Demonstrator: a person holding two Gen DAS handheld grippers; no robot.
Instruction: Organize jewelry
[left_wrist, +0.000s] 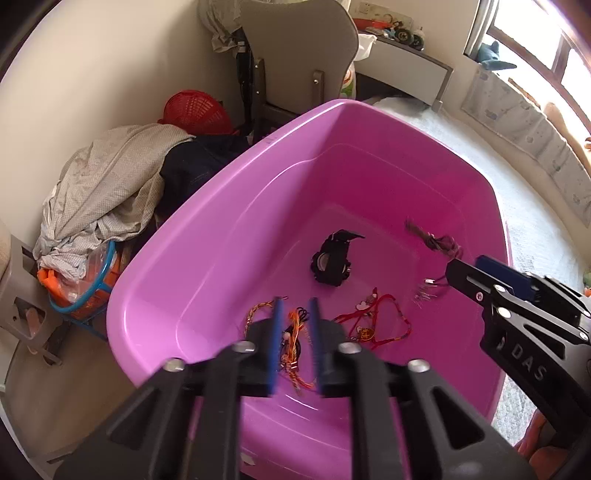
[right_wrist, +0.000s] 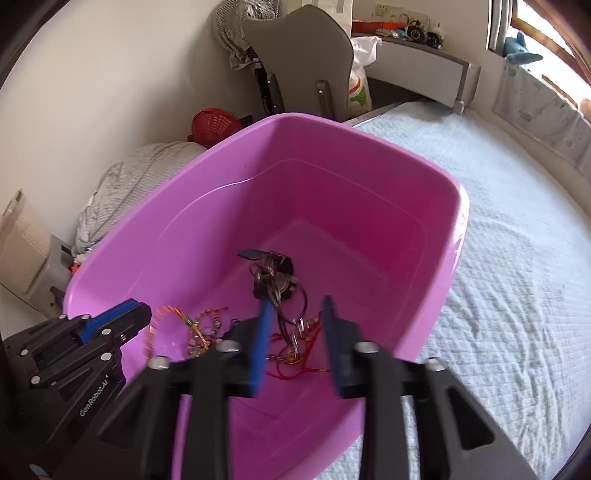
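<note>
Lying on the floor of the pink tub (left_wrist: 221, 229) are the jewelry pieces: a black watch (left_wrist: 332, 264) near the middle, a red cord bracelet (left_wrist: 373, 325) at its 5 o'clock, and an orange-and-gold thread bundle (left_wrist: 291, 332) at its 7 o'clock. A blurred brownish tangle of chains (left_wrist: 434, 240) sits at the watch's 3 o'clock, by the right gripper (left_wrist: 461, 273). In the right wrist view that tangle (right_wrist: 275, 284) shows in front of the watch, between the blue pads without either pad clearly pressing it. The left gripper (left_wrist: 295, 339) stands with jaws apart above the orange bundle, gripping nothing. The right gripper's jaws are likewise parted. Outside the tub, a heap of clothes (left_wrist: 107, 192) lies at 9 o'clock, a red basket (left_wrist: 195, 112) at 11 o'clock, and a white quilted bedspread (right_wrist: 517, 258) at 3 o'clock.
</note>
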